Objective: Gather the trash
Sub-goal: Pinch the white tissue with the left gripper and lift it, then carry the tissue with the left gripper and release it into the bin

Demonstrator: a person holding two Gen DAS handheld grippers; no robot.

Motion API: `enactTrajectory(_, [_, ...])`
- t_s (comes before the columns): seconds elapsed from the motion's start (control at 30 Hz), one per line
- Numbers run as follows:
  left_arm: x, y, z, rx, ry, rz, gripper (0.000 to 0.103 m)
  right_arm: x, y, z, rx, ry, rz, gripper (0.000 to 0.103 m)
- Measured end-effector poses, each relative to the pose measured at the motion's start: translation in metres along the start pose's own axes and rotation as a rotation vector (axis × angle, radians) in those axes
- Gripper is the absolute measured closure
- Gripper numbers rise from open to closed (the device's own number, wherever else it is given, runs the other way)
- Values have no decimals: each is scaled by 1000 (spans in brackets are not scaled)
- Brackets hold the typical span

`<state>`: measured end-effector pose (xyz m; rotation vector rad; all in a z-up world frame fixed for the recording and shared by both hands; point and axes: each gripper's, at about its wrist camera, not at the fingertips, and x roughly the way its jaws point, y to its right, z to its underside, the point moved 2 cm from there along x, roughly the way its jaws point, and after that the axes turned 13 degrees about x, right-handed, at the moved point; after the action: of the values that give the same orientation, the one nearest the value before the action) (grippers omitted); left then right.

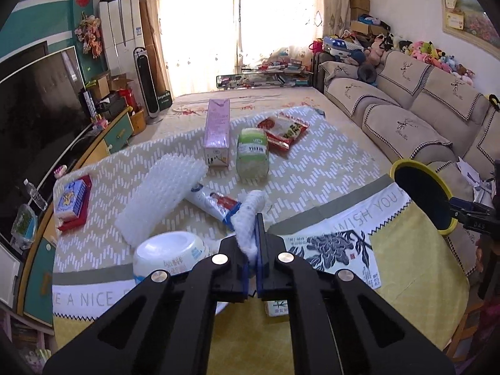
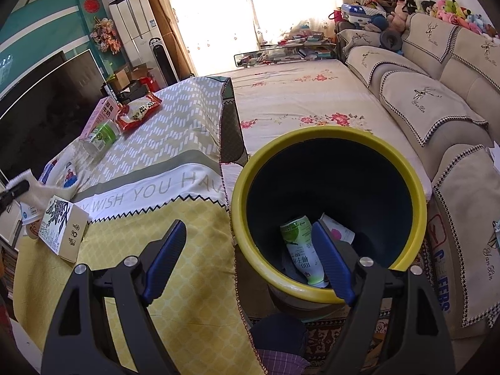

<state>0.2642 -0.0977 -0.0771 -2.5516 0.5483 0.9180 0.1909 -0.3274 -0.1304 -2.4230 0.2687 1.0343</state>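
Left gripper (image 1: 257,251), jaws clamped on white tissue (image 1: 250,215); bin (image 2: 328,293) lay to its right (beneath the right gripper (image 2: 250,265), jaws open).

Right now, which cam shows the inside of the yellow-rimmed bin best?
Right wrist: it looks straight down into the yellow-rimmed dark bin, showing a green-white bottle and a white carton at the bottom. Left wrist catches only the bin's mouth at frame edge, interior black.

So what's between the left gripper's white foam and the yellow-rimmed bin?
In the left wrist view, only tablecloth lies between the white foam piece in the left gripper and the bin.
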Motion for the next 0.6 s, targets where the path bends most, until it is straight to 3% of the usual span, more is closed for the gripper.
enactTrajectory(0.33, [-62,3,-75,85,177,-71,99,-10,1,0,4,15,-17,25])
enactTrajectory(0.6, [-101,24,-118,120,255,-24,99,-25,12,-2,26,43,-21,25])
